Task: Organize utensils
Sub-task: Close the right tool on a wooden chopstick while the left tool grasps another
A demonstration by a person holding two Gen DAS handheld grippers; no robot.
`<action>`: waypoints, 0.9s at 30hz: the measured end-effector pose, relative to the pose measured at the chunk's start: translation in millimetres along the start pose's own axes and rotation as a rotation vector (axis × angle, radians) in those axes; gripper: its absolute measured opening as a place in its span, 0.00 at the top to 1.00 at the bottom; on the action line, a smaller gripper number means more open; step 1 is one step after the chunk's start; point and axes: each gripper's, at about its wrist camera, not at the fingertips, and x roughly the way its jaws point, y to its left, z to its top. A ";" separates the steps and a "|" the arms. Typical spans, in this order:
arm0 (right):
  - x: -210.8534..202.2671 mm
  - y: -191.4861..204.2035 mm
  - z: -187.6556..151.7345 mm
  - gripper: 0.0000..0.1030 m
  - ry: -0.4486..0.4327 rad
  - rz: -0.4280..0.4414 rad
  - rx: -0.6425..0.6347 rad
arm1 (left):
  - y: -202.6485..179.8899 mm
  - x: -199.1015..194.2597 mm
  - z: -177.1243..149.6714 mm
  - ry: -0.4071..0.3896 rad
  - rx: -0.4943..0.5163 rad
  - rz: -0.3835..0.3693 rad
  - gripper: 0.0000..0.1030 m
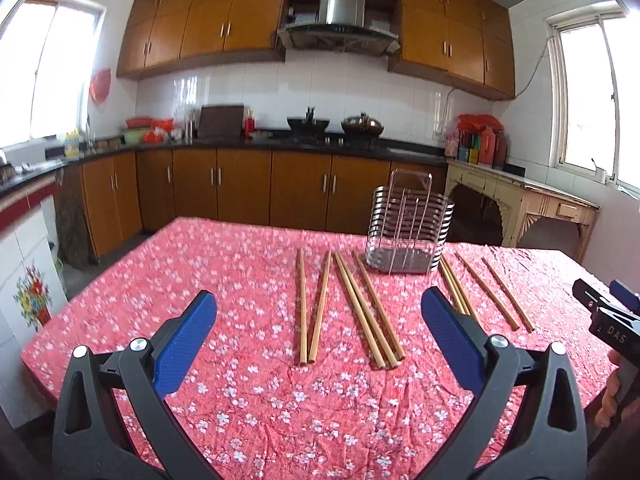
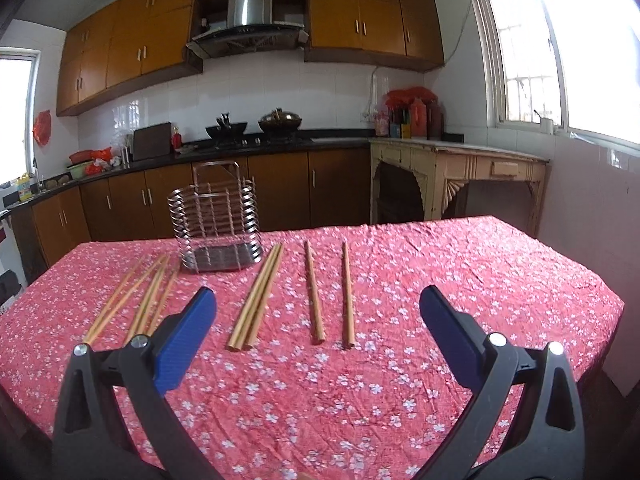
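Several wooden chopsticks [image 1: 368,308] lie in loose groups on a table with a red flowered cloth [image 1: 248,408]. A wire metal utensil holder [image 1: 408,228] stands empty behind them; it also shows in the right wrist view [image 2: 218,224]. My left gripper [image 1: 318,304] is open and empty, hovering above the near ends of the left chopsticks. My right gripper [image 2: 318,300] is open and empty above the right-hand chopsticks [image 2: 256,300], with two single sticks [image 2: 314,292] between its fingers. The right gripper also shows at the right edge of the left wrist view [image 1: 604,308].
The table cloth [image 2: 400,400] ends at a far edge just behind the holder. Beyond are kitchen cabinets [image 1: 248,188], a dark counter with woks [image 1: 308,124], and a pale side table [image 2: 460,168] under a window at the right.
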 end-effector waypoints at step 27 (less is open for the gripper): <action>190.8 -28.3 -4.3 0.93 0.522 -0.038 -0.023 | 18.5 168.0 4.3 0.474 0.117 0.003 0.48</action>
